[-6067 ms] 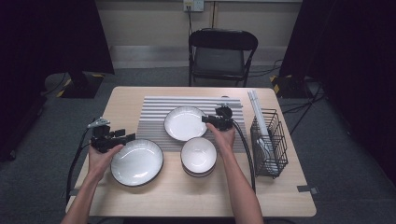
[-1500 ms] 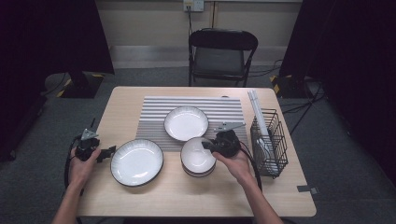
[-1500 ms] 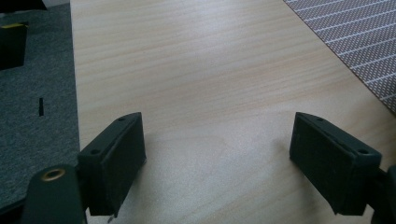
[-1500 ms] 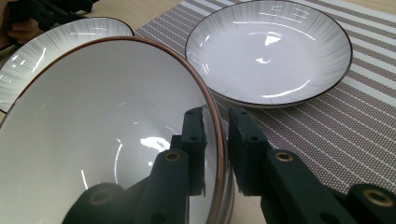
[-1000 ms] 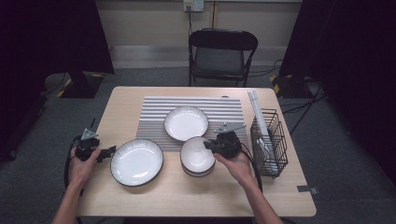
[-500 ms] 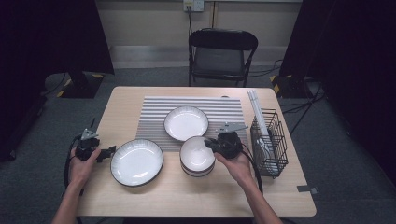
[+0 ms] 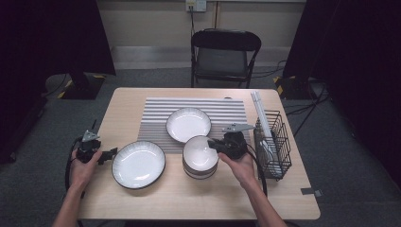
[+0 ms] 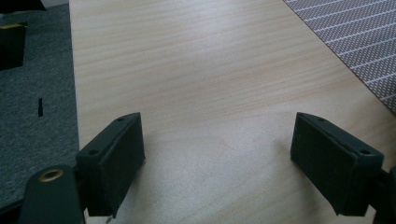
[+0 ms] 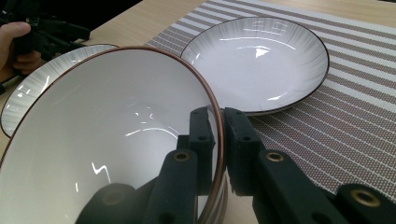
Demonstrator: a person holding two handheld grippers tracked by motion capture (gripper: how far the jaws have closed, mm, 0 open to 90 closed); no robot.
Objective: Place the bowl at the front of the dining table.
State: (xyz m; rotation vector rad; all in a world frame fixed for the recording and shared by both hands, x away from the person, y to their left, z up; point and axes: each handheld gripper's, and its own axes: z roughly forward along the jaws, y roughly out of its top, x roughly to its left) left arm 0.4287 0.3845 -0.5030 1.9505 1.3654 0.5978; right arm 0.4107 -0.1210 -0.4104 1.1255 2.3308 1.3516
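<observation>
Bowl (image 9: pixel 107 154) rim is pinched btwn the jaws of the right gripper (image 9: pixel 217 126), one pad inside the wall, one outside; a rim grip is judged the only hold possible, since the bowl is far wider than the jaw span. The bowl is seen near the table's (image 7: pixel 198 203) front-middle, at the front edge of the striped mat (image 7: pixel 156 113); a second bowl looks nested under it, though this can't be told for sure. In the right gripper view it is tilted toward the camera, so it is prob. being tipped up by that rim.

Just behind it, a shallow plate (image 7: pixel 188 124) is set on the mat, close to the bowl but whether touching can't be told. A larger plate (image 7: pixel 138 164) is laid toward the front-left, overlapping the mat's corner. A wire rack (image 7: pixel 273 142) is stood at the right edge, presumably the destination for the dishes.

The left gripper (image 8: pixel 217 154) is held at the left edge w/ jaws wide apart and nothing btwn them, over bare wood, kept clear of the work.
</observation>
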